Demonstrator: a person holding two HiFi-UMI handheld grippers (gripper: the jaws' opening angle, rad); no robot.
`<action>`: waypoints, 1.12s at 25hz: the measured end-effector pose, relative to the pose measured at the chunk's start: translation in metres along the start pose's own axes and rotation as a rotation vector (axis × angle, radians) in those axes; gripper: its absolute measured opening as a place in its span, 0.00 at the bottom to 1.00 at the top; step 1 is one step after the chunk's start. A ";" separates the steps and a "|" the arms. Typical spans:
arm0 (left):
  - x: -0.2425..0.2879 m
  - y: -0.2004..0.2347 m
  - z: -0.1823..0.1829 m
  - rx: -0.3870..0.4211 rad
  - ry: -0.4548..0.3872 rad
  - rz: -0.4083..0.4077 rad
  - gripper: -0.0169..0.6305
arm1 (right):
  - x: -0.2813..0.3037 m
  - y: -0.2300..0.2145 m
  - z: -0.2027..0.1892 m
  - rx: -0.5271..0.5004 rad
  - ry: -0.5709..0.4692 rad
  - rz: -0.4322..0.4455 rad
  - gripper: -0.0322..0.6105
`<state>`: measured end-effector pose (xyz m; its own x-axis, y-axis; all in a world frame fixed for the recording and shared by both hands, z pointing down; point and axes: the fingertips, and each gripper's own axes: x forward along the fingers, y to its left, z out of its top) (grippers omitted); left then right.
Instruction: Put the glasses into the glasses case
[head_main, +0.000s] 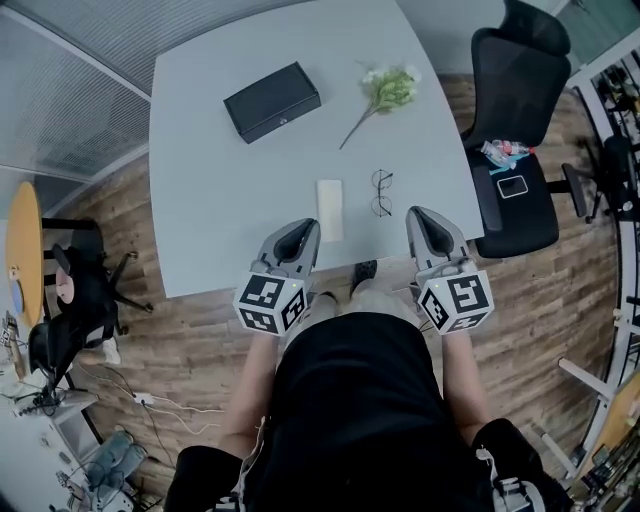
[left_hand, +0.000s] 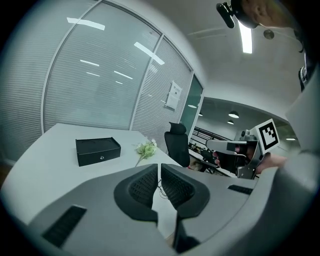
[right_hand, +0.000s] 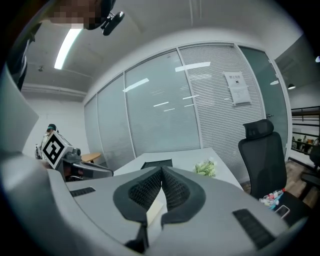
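While lying flat near the table's (head_main: 220, 200) front edge, the glasses (head_main: 381, 193) show a thin dark frame and round lenses. Count: one pair of glasses, one black glasses case (head_main: 272, 101) far back and well apart, one pale rectangular pad (head_main: 330, 210), one flower sprig (head_main: 385, 92). Left claw (head_main: 299, 230) and right claw (head_main: 424, 216) are both pinched together and empty, side by side over the near edge, angled slightly down.

1. A pale grey counter (head_main: 200, 200) stands on a wood-plank floor (head_main: 560, 300).
2. A black office chair (head_main: 515, 110) sits at its right side.
3. Glass walls (left_hand: 90, 75) with closed blinds enclose the room.
4. A ceiling strip light (left_hand: 245, 37) glows overhead.
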<state>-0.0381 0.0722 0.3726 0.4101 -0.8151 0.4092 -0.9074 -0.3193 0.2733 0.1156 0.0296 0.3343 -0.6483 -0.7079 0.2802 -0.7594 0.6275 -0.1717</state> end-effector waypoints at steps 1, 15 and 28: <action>0.004 -0.002 0.000 -0.003 0.002 0.001 0.08 | 0.003 -0.003 -0.001 0.001 0.006 0.014 0.08; 0.049 -0.009 -0.036 -0.061 0.098 0.103 0.08 | 0.030 -0.025 -0.028 0.010 0.107 0.174 0.08; 0.084 0.013 -0.077 -0.103 0.187 0.132 0.09 | 0.041 -0.006 -0.073 0.041 0.223 0.242 0.08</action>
<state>-0.0081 0.0366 0.4772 0.3075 -0.7396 0.5986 -0.9439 -0.1577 0.2900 0.0973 0.0205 0.4155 -0.7856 -0.4490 0.4258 -0.5897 0.7518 -0.2951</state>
